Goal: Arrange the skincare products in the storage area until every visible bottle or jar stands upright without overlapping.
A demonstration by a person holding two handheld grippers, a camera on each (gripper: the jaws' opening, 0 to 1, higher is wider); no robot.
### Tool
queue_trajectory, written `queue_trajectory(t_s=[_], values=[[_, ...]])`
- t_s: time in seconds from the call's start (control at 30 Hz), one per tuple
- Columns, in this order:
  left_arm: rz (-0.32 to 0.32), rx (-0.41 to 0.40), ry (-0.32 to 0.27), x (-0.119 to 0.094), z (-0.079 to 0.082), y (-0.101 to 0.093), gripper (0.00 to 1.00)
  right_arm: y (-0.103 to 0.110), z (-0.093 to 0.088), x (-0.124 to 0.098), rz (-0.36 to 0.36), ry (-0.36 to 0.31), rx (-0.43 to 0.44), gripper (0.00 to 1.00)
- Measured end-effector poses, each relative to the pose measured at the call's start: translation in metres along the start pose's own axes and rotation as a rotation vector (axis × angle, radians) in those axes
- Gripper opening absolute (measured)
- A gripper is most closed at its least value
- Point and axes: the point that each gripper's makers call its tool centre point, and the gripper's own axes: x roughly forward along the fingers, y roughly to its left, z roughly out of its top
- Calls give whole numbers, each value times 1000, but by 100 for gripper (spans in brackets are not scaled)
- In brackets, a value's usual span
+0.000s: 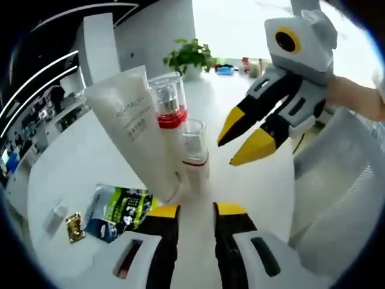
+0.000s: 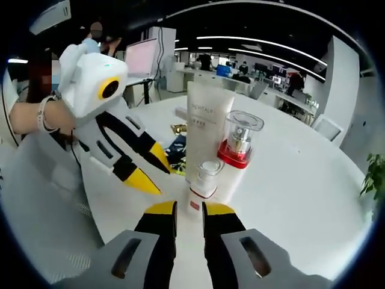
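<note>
On the round white table [image 1: 96,156] three products stand close together. A white tube [image 1: 135,129] [image 2: 204,129] stands on its cap. Beside it is a bottle with a clear cap and a red collar [image 1: 168,102] [image 2: 239,144]. A small clear-capped bottle [image 1: 195,153] [image 2: 203,180] stands in front of them. My left gripper [image 1: 196,211] [image 2: 155,176] is open just short of the tube and the small bottle, with nothing in it. My right gripper [image 2: 189,211] [image 1: 225,153] is open too, its yellow tips near the small bottle and apart from it.
A green and blue sachet [image 1: 117,211] [image 2: 177,150], a small gold item [image 1: 75,227] and a small white piece [image 1: 57,217] lie flat on the table. A potted plant [image 1: 189,57] stands at the far edge. A mesh chair [image 1: 343,180] [image 2: 36,198] stands beside the table.
</note>
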Motion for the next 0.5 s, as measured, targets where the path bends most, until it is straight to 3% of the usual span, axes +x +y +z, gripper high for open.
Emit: queue_trajectory(t_s=[0.2,0.5], values=[[29,-28,7,-21,-4,7,24,6,11,-10,-5,-15,7,22],[68,-69,62,-52,-21,19,38,13,28,-19,-7,-37,7,35]])
